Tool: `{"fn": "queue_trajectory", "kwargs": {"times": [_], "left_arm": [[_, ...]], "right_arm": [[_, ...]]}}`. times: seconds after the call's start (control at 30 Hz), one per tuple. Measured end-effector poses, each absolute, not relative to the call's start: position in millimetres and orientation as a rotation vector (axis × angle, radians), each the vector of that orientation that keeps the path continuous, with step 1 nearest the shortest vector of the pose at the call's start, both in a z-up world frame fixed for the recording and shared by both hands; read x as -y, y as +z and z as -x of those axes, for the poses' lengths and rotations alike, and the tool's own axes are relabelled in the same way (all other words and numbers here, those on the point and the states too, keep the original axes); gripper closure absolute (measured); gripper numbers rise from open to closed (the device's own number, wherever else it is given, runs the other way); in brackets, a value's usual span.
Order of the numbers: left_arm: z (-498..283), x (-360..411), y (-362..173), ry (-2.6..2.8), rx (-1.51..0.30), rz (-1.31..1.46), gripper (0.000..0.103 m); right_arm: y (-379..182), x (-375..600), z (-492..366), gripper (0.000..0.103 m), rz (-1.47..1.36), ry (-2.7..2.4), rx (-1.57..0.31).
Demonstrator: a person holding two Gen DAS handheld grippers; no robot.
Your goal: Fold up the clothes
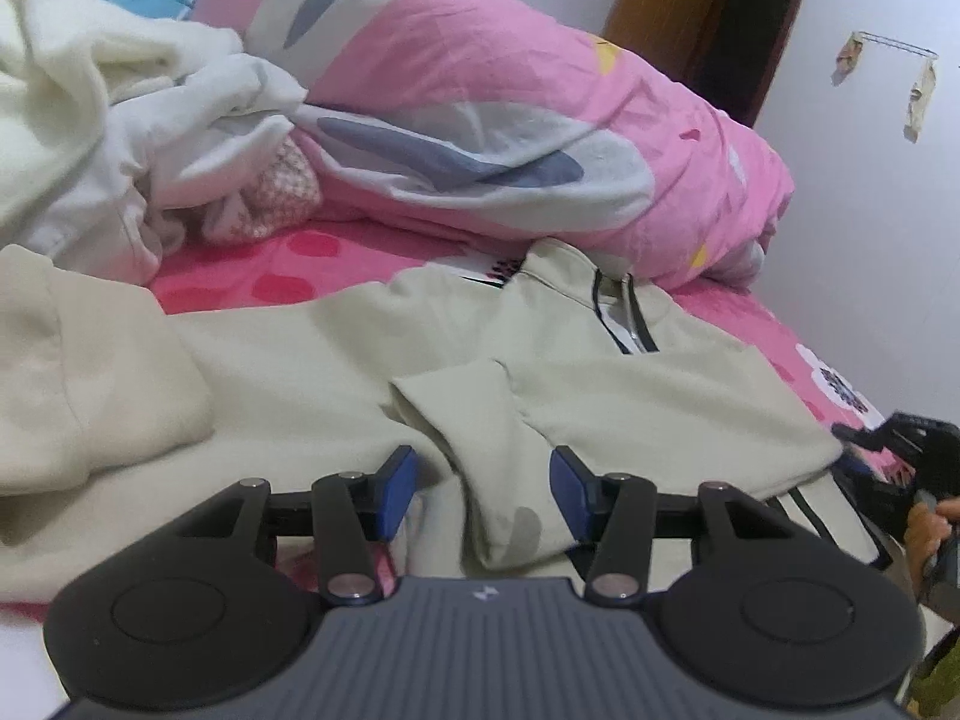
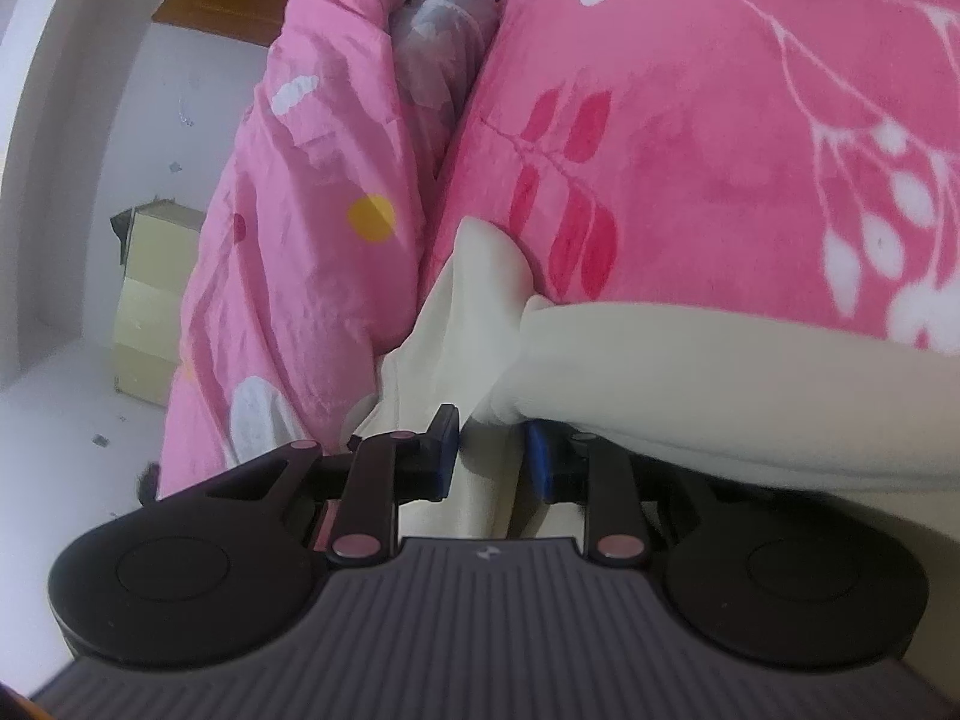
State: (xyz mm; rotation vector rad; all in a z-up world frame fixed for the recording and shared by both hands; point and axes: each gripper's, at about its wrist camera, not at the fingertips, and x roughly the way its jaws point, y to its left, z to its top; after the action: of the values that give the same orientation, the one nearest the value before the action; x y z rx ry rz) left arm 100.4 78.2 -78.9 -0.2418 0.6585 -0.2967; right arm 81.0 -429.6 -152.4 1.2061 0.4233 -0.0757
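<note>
At the far left of the left wrist view, a heap of unfolded white and cream clothes (image 1: pixel 90 120) is seen piled on the bed (image 1: pixel 288 264), so most of the folding is judged to be still ahead. Next to it, a cream zip-neck pullover (image 1: pixel 336 360) is laid out flat across the pink sheet, its collar toward the rolled pink quilt (image 1: pixel 540 120). One sleeve (image 1: pixel 480 450) has been brought in over the body, so a first fold appears to be made; the rest of the garment is not yet folded.

The left tongs (image 1: pixel 483 492) are held partly open, and the sleeve end lies between the blue pads without being pressed by them; nothing is gripped. At the right edge of that view, the right tongs (image 1: pixel 888 438) are seen beside the pullover's far edge, in a person's hand (image 1: pixel 927 531).

In the right wrist view, the right tongs (image 2: pixel 493 456) are narrowly parted, with cream cloth (image 2: pixel 690 372) lying between and over the pads; whether the cloth is pinched cannot be told.

As for writing, only a small pale emblem is made out on each tool body; a dark-and-white label at the pullover's neck is too blurred to be read.
</note>
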Motion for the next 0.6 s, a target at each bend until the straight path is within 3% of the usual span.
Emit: {"fn": "queue_trajectory", "kwargs": {"times": [0.43, 0.57, 0.6], "left_arm": [[-187, -68, -93, -0.287, -0.829, 0.232, 0.056], [-188, -61, -93, -0.308, -0.802, 0.194, 0.081], [-186, -59, -91, -0.320, -0.790, 0.186, 0.083]], "right_arm": [[-156, 433, -82, 0.088, -1.190, -0.077, -0.413], [-157, 433, -82, 0.090, -1.177, -0.076, -0.412], [-156, 433, -82, 0.092, -1.168, -0.078, -0.412]]}}
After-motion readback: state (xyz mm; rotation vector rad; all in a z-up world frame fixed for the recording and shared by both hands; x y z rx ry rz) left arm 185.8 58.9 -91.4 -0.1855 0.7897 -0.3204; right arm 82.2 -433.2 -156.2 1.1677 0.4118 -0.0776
